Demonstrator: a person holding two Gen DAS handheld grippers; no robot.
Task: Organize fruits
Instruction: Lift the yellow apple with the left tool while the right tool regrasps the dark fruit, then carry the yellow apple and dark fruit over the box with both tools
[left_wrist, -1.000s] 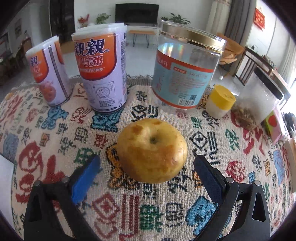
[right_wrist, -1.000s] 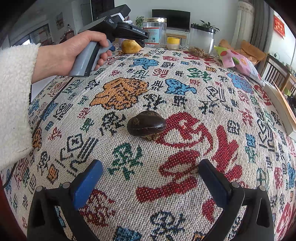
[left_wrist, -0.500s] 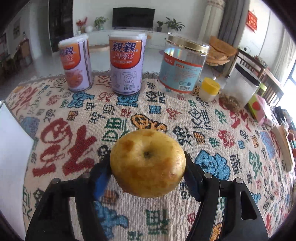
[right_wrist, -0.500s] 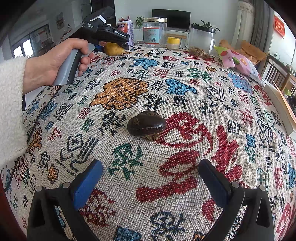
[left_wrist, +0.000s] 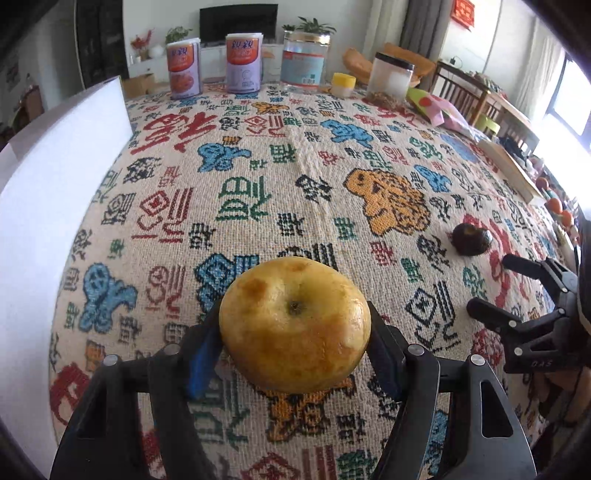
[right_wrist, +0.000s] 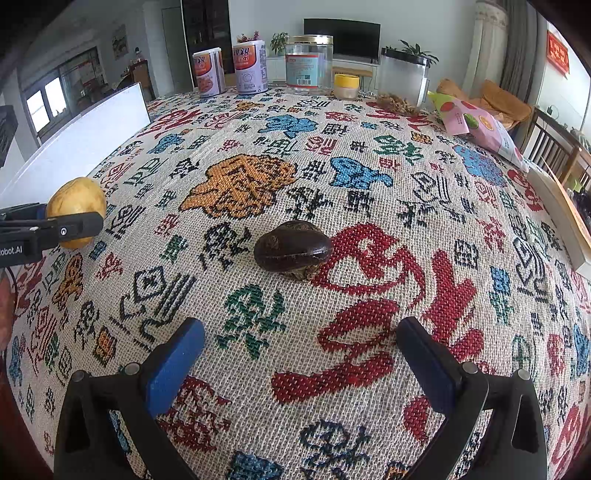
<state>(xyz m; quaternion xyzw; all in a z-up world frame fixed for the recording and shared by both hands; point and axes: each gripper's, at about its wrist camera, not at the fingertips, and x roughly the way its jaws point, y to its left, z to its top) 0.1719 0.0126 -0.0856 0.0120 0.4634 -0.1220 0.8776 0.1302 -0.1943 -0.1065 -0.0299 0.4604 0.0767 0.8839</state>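
My left gripper (left_wrist: 293, 332) is shut on a yellow apple-like fruit (left_wrist: 295, 325) with brown blotches, held just above the patterned tablecloth (left_wrist: 258, 184). In the right wrist view the same fruit (right_wrist: 75, 199) shows at the far left edge, clamped in the left gripper (right_wrist: 55, 229). A dark brown, wrinkled fruit (right_wrist: 293, 245) lies on the cloth a short way ahead of my right gripper (right_wrist: 297, 339), which stands open with nothing between its blue pads. In the left wrist view, the dark fruit (left_wrist: 471, 239) and the right gripper (left_wrist: 506, 288) sit at the right.
A white board (left_wrist: 55, 166) runs along the table's left edge. At the far end stand two purple cans (left_wrist: 183, 70), a clear jar (left_wrist: 304, 61), a small yellow-capped pot (left_wrist: 342, 84) and a plastic container (left_wrist: 391, 79). A snack bag (right_wrist: 476, 122) lies far right.
My left gripper closed on the yellow fruit by the cans, lifted it and carried it back across the table toward the dark fruit. The right gripper has not moved.
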